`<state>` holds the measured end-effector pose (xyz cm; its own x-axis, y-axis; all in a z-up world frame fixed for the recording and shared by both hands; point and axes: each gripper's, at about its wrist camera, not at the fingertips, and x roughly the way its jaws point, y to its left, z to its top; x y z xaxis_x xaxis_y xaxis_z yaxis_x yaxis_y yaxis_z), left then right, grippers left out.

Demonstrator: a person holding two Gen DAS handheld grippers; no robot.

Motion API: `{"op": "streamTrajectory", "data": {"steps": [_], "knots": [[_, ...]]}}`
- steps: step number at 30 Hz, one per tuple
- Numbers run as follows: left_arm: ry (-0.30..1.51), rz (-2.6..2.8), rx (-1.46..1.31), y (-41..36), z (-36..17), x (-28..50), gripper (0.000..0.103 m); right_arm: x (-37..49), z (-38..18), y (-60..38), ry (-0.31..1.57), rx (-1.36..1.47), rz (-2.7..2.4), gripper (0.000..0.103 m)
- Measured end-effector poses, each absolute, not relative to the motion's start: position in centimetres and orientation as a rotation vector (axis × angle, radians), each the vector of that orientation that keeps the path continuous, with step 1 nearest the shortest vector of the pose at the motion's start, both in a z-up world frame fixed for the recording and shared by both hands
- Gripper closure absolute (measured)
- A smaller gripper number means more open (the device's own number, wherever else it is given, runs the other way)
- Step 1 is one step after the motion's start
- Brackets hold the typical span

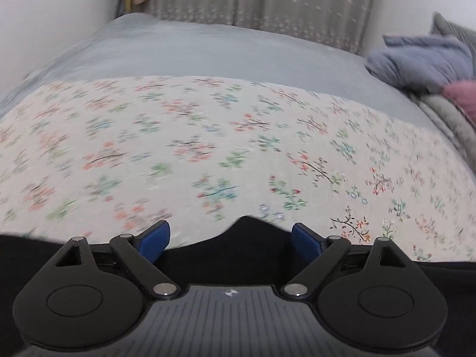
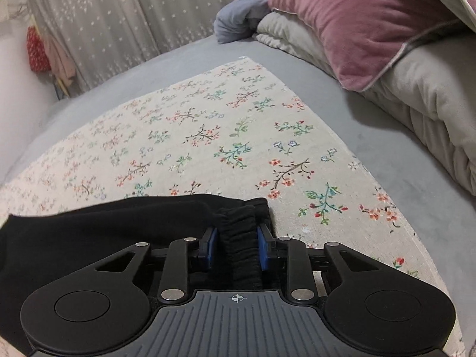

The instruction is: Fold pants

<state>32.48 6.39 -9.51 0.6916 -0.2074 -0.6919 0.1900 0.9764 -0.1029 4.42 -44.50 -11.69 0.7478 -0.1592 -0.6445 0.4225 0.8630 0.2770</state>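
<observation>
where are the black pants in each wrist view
Left wrist: black pants along the bottom edge, a peak of cloth between the open left gripper fingers.
Right wrist: lower left, the gathered waistband clamped in the right gripper.
Shared landmark: the floral cloth under them.

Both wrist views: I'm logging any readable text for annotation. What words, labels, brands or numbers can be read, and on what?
None: no readable words or numbers in either view.
Left gripper body: a small white emblem, no letters.
Right gripper body: a small white crosshair mark, no letters.
Black pants and floral cloth: no label or print visible.
</observation>
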Motion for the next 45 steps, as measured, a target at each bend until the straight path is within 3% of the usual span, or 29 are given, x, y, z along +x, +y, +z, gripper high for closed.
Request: {"op": "streamTrajectory", "data": {"steps": [1,2,3,14,18,19,20,22,27,33,38,45], "knots": [[0.775,-0.236,-0.004,5.8,-9.9,32.6,0.024,4.5,-11.6,-44.4,0.652,0.418,-0.331,0.078],[0.788,-0.231,0.024,5.2,-10.3,33.0,0.069,4.4,-11.3,-44.3,0.646,0.403,-0.335,0.079],[0.821,-0.190,0.056,4.7,-10.9,33.6,0.089,4.6,-11.2,-44.3,0.640,0.395,-0.338,0.079],[0.612,-0.144,-0.059,5.7,-9.1,33.1,0.089,4.1,-8.9,-43.7,0.482,0.347,-0.360,0.080],[0.688,-0.113,0.077,3.1,-12.1,33.7,0.084,6.4,-11.6,-44.4,0.681,0.327,-0.387,0.077],[0.672,-0.106,0.074,3.2,-12.2,33.4,0.078,6.8,-12.1,-44.5,0.710,0.308,-0.408,0.060],[0.665,-0.102,0.051,3.6,-11.9,33.0,0.064,6.8,-12.0,-44.4,0.704,0.286,-0.441,0.041],[0.645,-0.094,-0.039,5.3,-10.6,32.4,0.048,5.9,-10.9,-44.6,0.643,0.289,-0.479,0.033],[0.528,-0.035,-0.189,9.0,-5.8,28.9,0.045,4.1,-8.0,-43.1,0.493,0.272,-0.471,0.034],[0.625,-0.141,-0.227,7.0,-4.2,22.3,0.040,5.1,-6.3,-36.5,0.430,0.195,-0.214,0.044],[0.656,-0.168,-0.096,3.2,-6.9,17.3,0.031,7.4,-8.3,-29.2,0.545,0.048,-0.022,0.054],[0.704,-0.081,0.081,2.6,-13.4,17.2,0.028,9.2,-12.9,-22.6,0.716,-0.136,0.051,0.054]]}}
